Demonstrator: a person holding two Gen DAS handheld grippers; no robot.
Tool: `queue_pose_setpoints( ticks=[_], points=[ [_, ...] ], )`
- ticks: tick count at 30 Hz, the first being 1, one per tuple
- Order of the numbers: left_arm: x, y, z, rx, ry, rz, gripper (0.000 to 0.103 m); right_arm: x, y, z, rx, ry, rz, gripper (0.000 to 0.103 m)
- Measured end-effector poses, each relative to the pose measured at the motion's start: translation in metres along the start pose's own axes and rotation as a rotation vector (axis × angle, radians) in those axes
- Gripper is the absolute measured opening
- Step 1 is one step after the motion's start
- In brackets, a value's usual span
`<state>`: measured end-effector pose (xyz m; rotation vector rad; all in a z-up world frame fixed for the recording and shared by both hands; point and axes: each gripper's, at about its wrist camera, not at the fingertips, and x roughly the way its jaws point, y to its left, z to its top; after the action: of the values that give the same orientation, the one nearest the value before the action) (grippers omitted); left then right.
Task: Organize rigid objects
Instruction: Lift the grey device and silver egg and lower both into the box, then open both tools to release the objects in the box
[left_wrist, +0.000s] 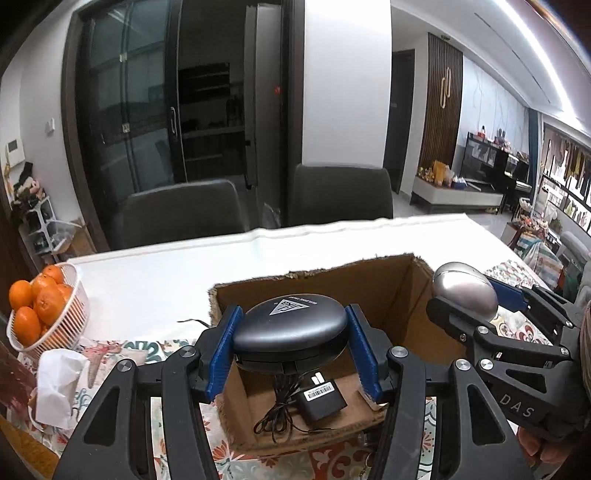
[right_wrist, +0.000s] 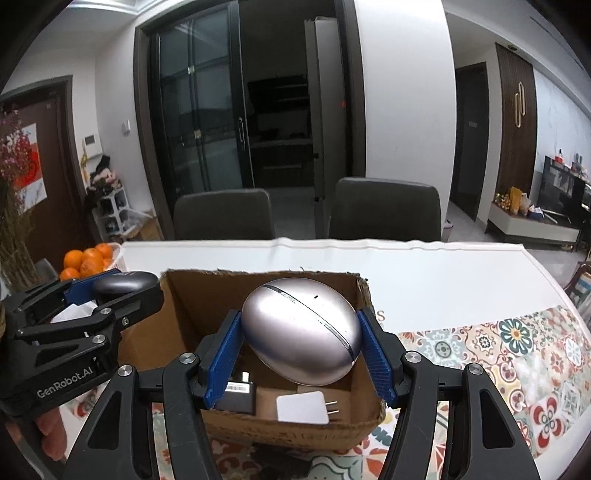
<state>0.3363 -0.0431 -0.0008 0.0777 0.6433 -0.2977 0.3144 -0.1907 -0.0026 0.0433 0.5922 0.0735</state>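
Note:
My left gripper (left_wrist: 291, 343) is shut on a dark grey oval case (left_wrist: 290, 328) with a triangular logo, held above the open cardboard box (left_wrist: 325, 280). In the right wrist view my right gripper (right_wrist: 301, 339) is shut on a silver egg-shaped case (right_wrist: 301, 332), also above the cardboard box (right_wrist: 192, 306). Each gripper shows in the other's view: the right gripper (left_wrist: 469, 302) with the silver case (left_wrist: 463, 295) at the right, the left gripper (right_wrist: 122, 286) with the dark case (right_wrist: 123, 282) at the left. On the box floor lie a black adapter (left_wrist: 321, 400) with a tangled cord and a white plug (right_wrist: 304, 408).
A white basket of oranges (left_wrist: 40, 306) and a crumpled tissue (left_wrist: 59, 387) sit at the table's left. The table (left_wrist: 147, 277) has a white top and a patterned cloth (right_wrist: 517, 350) near me. Two dark chairs (right_wrist: 384, 210) stand at its far side.

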Motion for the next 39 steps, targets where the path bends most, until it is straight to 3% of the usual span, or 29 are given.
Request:
queue_pose_setpoints(
  ticks=[17,23,39],
  points=[
    [0.05,0.002,-0.003,-0.019,0.188,0.014,0.056,0.058,-0.007,-0.004,-0.046,0.216,0.033,0.063],
    [0.058,0.003,-0.006,-0.031,0.24,0.003,0.056,0.063,-0.005,-0.003,-0.053,0.243,0.052,0.063],
    [0.006,0.003,-0.009,-0.033,0.13,0.024,0.059,0.024,-0.002,-0.005,-0.015,0.146,0.029,0.065]
  ],
)
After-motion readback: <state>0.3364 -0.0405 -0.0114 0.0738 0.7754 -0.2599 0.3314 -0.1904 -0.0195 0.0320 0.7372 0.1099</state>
